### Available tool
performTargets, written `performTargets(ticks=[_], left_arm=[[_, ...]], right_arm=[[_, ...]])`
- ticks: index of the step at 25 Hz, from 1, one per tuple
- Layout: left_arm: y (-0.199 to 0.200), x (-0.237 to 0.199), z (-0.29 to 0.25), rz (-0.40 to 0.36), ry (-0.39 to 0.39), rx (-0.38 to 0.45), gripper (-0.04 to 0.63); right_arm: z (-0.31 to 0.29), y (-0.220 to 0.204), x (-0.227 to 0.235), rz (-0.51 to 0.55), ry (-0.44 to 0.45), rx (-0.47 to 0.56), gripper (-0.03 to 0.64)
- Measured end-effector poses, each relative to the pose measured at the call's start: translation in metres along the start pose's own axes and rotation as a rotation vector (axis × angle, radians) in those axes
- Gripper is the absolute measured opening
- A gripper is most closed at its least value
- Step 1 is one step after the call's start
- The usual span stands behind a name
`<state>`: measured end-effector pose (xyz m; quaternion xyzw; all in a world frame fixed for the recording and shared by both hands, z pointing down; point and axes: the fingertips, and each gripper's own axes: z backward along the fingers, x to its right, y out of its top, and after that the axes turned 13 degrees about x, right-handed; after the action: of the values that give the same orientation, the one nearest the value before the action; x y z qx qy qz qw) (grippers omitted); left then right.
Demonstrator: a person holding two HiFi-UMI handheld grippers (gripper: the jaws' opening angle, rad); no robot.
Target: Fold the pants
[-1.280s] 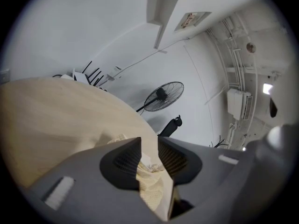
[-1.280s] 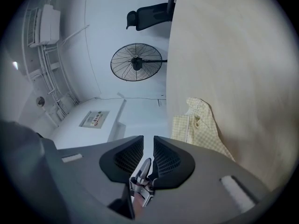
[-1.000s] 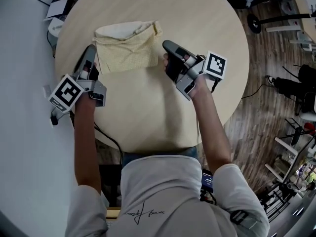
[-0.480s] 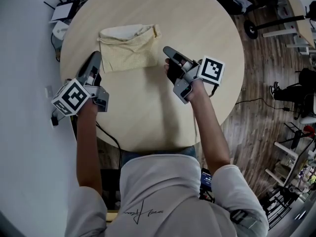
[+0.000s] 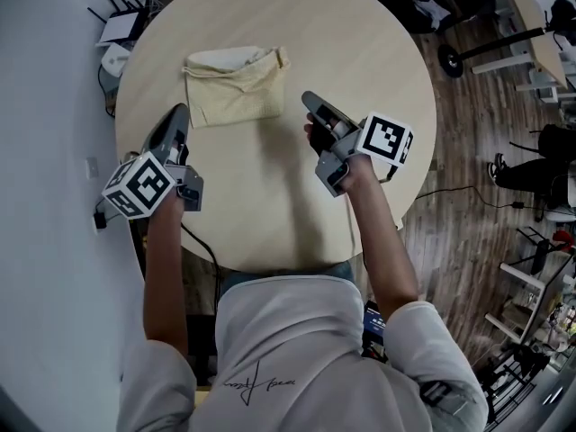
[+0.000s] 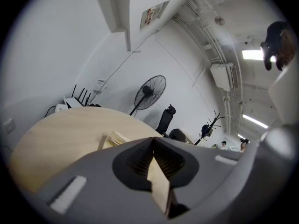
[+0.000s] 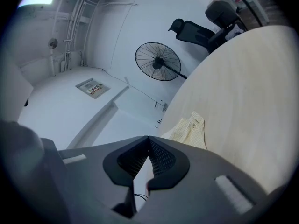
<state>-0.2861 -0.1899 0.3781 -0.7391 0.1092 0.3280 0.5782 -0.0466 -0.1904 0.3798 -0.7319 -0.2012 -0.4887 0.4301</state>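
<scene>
Shirt point(image 5: 270, 349): white, with a thin script mark low on the back that is too fine to read.

Left gripper point(image 5: 179, 112): jaws have just closed, tips meet, nothing between them. It hangs over the surface's left edge.

Right gripper point(image 5: 309, 98): jaws together, empty, over the middle of the surface. Each gripper carries a cube point(image 5: 139, 185) with black-and-white square markers and no lettering.

Pants point(image 5: 236, 86): cream, folded into a compact rectangle with layered edges showing along the far side. They lie flat on the far-left part of the surface, beyond and between the two grippers, touching neither.

Surface point(image 5: 360, 52): round, pale wood grain.

Beyond its left rim, a white router point(image 5: 117, 25) with black antennas sits against the wall.

Floor point(image 5: 468, 151): dark wood planks, with a cable trailing across.

Farther off: a standing fan point(image 6: 149, 93), a black office chair point(image 6: 164, 119), a coat stand point(image 6: 208, 127).

High on the white wall is a small framed sign point(image 6: 153, 14), its print too small to read. Strip light point(image 6: 254, 54) on the ceiling.
</scene>
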Motion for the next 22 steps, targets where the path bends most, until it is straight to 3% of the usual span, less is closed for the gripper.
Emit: performTargets(ticks=[9, 22], left_arm=[[-0.012, 0.031, 0.063, -0.037, -0.019, -0.005, 0.055], [-0.015, 0.041, 0.113, -0.094, -0.004, 0.001, 0.054]], right_arm=[[0.057, -0.027, -0.037, 0.145, 0.031, -0.007, -0.005], [0.105, -0.049, -0.057, 0.409, -0.036, 0.035, -0.005]])
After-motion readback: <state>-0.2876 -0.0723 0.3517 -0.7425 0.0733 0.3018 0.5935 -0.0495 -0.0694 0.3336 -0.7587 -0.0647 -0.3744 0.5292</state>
